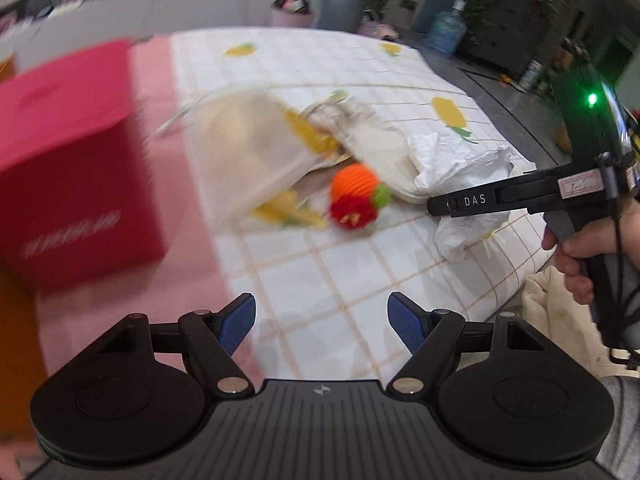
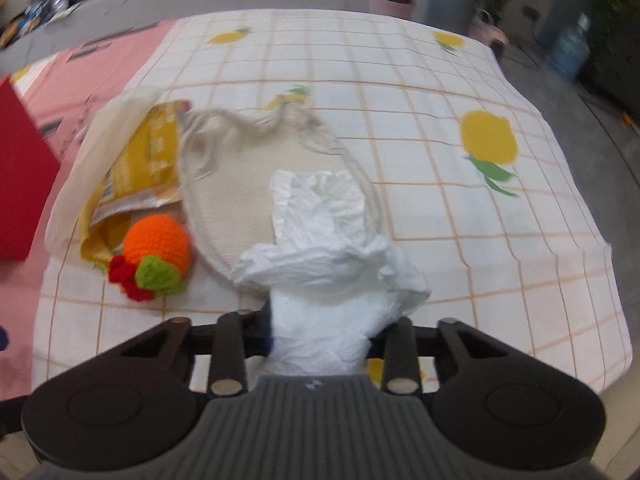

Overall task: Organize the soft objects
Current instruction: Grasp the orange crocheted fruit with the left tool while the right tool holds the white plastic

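Observation:
A crumpled white plastic bag (image 2: pixel 320 240) lies on the lemon-print checked cloth (image 2: pixel 440 120), and my right gripper (image 2: pixel 320 332) is shut on its near end, which hides the fingertips. In the left wrist view that gripper (image 1: pixel 440 205) reaches in from the right over the white bag (image 1: pixel 452 160). A crocheted orange toy (image 2: pixel 156 244) with red and green parts lies left of the bag, beside a beige drawstring pouch (image 2: pixel 240 172) and a yellow packet (image 2: pixel 148 156). My left gripper (image 1: pixel 322 308) hangs open over bare cloth, short of the toy (image 1: pixel 354 186).
A red box (image 1: pixel 68 160) stands at the left on a pink cloth (image 1: pixel 192 220). A blurred cream cloth bag (image 1: pixel 248 148) lies over the yellow packet. A hand (image 1: pixel 576 256) holds the right gripper's handle. Bins, plants and a water bottle stand beyond the table.

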The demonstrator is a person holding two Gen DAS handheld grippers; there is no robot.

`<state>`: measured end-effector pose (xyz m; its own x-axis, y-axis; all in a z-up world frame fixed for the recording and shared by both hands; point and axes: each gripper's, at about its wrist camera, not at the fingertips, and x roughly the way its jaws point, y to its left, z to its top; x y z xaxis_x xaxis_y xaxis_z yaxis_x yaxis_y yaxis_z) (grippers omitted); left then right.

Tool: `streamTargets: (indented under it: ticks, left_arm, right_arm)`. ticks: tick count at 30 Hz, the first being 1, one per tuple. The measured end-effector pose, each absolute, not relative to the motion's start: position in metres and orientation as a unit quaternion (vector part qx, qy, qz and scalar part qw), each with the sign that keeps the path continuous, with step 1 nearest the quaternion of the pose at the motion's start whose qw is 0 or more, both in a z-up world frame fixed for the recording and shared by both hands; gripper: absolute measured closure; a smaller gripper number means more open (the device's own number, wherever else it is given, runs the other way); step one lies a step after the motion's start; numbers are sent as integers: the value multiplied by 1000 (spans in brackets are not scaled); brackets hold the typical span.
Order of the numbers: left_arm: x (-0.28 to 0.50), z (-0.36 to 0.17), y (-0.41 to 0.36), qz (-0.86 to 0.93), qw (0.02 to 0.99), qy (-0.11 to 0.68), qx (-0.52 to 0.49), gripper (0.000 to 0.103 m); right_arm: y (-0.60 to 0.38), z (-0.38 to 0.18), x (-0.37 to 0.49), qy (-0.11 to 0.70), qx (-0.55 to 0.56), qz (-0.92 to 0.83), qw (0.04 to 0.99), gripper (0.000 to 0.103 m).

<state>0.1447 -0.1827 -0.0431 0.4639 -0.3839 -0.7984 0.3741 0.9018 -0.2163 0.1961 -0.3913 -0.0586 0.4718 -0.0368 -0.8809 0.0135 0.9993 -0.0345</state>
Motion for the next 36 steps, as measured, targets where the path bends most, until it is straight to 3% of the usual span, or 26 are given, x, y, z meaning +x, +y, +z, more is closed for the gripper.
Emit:
streamTargets:
  ticks: [11, 18, 26, 27, 36]
  left_arm:
    - [166, -66, -232, -232, 891, 386, 54, 14]
    - [181, -68, -242, -242, 900, 358, 56, 15]
    - [194, -86, -245, -251, 898, 359, 40, 39]
    - [193, -86, -246, -248, 901, 353, 43, 49]
    - [174, -69, -238, -249, 915, 314, 44, 51]
  right_arm:
    - [-415, -41, 175, 480, 2, -44, 876, 74]
    - [-423, -33, 168, 459, 16, -45, 887, 68]
    - [-431, -38, 166, 454, 37, -38, 890, 68]
    - [-431, -38, 166, 454, 38, -36, 890, 68]
    - [-438, -24, 159, 410, 68, -35, 909, 72]
